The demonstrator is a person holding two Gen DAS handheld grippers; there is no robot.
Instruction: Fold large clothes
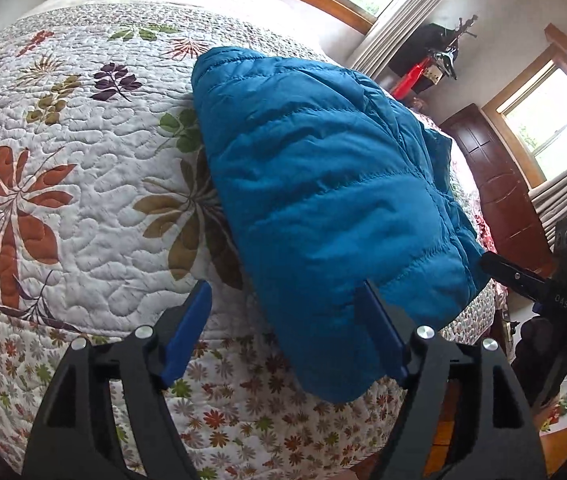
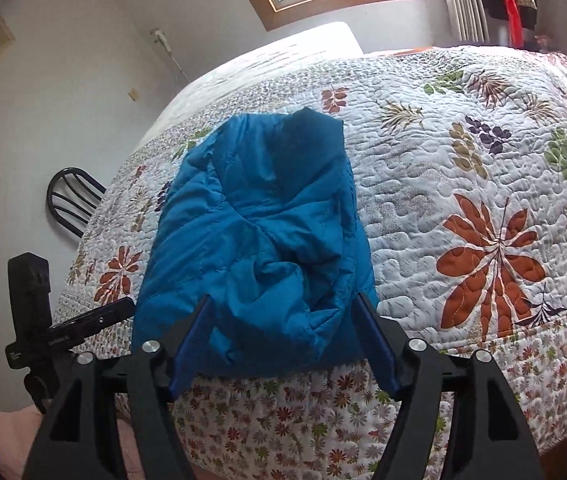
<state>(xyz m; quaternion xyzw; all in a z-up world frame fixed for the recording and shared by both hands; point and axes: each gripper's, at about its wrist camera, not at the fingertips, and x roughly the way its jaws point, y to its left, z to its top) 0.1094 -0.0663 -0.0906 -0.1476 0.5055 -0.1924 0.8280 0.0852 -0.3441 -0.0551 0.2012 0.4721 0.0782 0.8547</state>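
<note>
A blue puffer jacket lies folded into a thick bundle on the floral quilt, its near end drooping over the bed's front edge. My left gripper stands open at that near end; its right blue finger overlaps the jacket's edge and the left finger is over bare quilt. In the right wrist view the jacket shows its crumpled side, and my right gripper is open with the jacket's near edge between its spread fingers, unpressed. Each view shows the other gripper beside the jacket.
The quilt covers a wide bed. A dark chair stands by the wall on the jacket's side. A brown wooden door, curtained windows and hanging clothes lie beyond. Wooden floor is below the bed edge.
</note>
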